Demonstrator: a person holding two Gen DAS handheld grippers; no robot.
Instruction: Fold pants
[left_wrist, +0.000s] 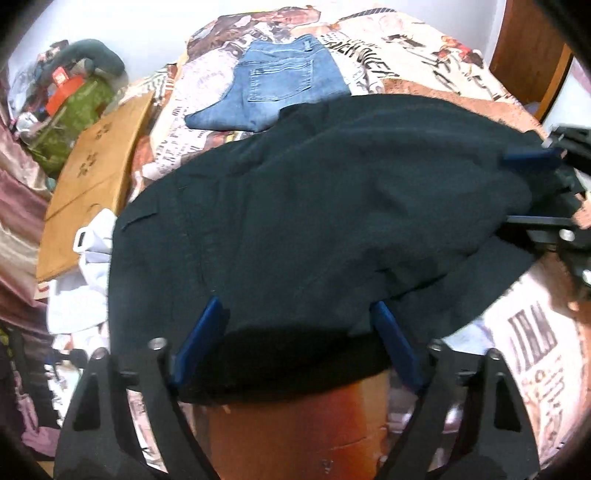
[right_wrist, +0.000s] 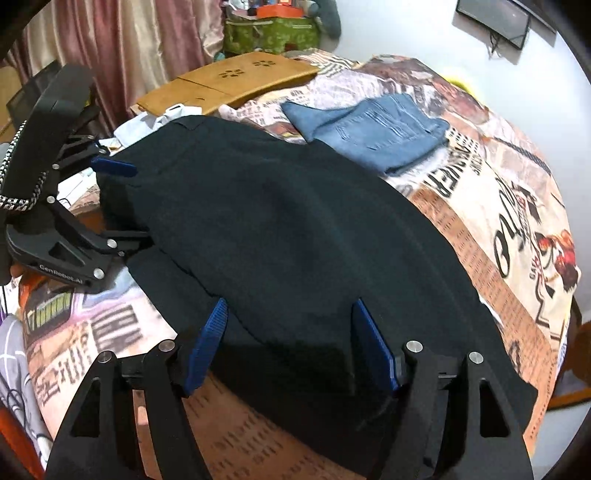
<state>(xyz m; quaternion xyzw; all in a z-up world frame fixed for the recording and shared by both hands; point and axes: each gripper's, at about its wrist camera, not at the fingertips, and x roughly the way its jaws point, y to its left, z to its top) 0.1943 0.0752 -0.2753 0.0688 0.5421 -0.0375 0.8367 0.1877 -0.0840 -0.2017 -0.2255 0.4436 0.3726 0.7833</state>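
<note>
Black pants (left_wrist: 314, 206) lie spread across the patterned bedspread (left_wrist: 424, 62), folded over on themselves. My left gripper (left_wrist: 297, 310) straddles their near edge, with dark cloth between its blue fingers (left_wrist: 207, 332), which stand wide apart. In the right wrist view the same pants (right_wrist: 295, 221) run from upper left to lower right. My right gripper (right_wrist: 290, 310) is over the other end, its blue pads (right_wrist: 373, 347) apart with cloth between them. Each gripper appears in the other's view: the right gripper (left_wrist: 532, 188) at the right edge and the left gripper (right_wrist: 118, 201) at the left. Neither pair of pads visibly pinches the cloth.
Folded blue jeans (left_wrist: 273, 88) lie on the bed beyond the black pants. A brown cardboard sheet (left_wrist: 96, 177) and white clothing (left_wrist: 88, 273) sit at the bed's left side. A green bag (right_wrist: 269, 33), clutter and pink curtains (right_wrist: 122, 48) stand behind it. A wooden door (left_wrist: 524, 51) is at far right.
</note>
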